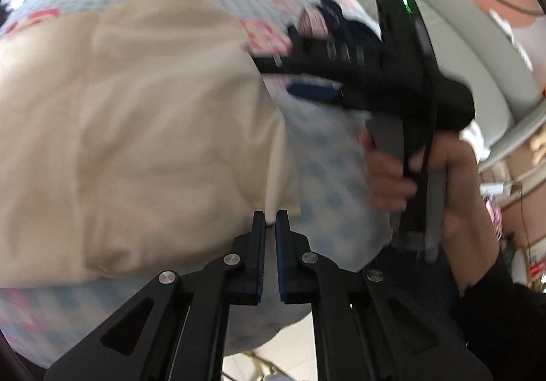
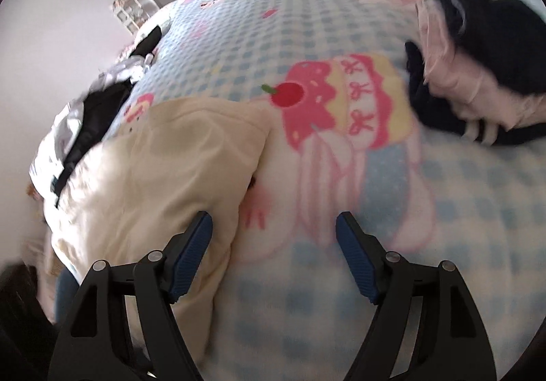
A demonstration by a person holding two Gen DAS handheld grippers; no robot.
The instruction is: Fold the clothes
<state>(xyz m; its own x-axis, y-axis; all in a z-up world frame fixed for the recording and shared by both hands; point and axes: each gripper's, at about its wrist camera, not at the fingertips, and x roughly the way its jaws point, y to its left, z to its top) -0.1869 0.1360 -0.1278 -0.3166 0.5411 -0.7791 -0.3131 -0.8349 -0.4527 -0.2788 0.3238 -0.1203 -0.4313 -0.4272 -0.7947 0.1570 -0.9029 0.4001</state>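
Cream garment (image 1: 136, 128): lies on the bed (image 2: 341, 22), partly doubled over, fold unfinished. Left tongs (image 1: 270, 220): nearly closed, pinching its edge. Right tongs (image 2: 274, 227): spread wide, empty, beside the cloth. Dark clothes (image 2: 477, 39): heaped, unfolded.

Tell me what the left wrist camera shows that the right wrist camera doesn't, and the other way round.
Only the left wrist view shows the right hand holding its black device, and the left tongs pinched shut on an edge of the cream garment.

Only the right wrist view shows the right tongs open over the blanket, a cupcake print, and a black and silvery pile at the bed's far side.

Both show the cream garment, the blue checked blanket and a dark navy and pink clothes pile.
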